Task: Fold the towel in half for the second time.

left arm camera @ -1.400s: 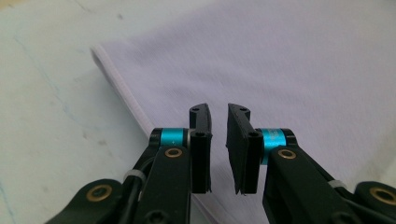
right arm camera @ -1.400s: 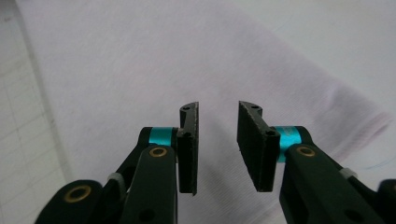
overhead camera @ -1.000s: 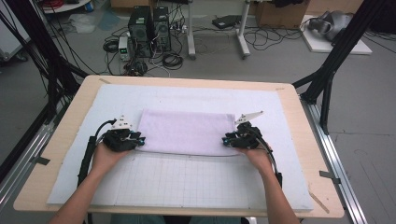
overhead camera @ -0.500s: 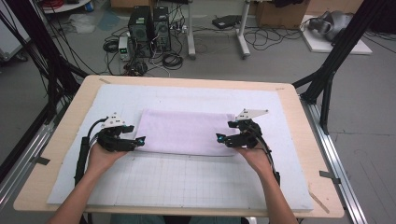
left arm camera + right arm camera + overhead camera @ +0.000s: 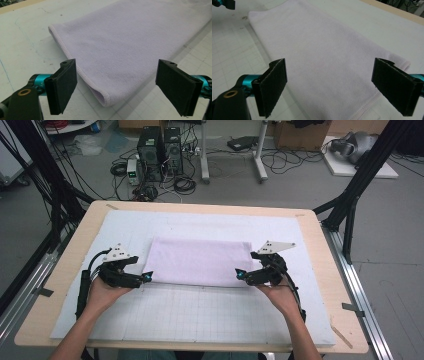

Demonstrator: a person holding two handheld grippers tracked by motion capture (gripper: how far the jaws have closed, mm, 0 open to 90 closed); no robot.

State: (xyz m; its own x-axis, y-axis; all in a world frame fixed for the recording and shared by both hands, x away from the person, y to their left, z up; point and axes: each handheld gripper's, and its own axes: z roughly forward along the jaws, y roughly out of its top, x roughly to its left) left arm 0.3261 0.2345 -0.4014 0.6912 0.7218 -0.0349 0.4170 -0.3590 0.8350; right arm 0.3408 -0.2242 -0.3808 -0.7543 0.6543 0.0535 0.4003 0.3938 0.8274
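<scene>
Both grippers, left gripper (image 5: pixel 148 277) and right gripper (image 5: pixel 239 273), have jaws just opened wide, nothing clamped. Folded lilac towel (image 5: pixel 201 261) lies flat between them, its short ends just ahead of my pads. Beyond, white mat (image 5: pixel 200 222). Best I lift straight off, no snagging hems.
</scene>
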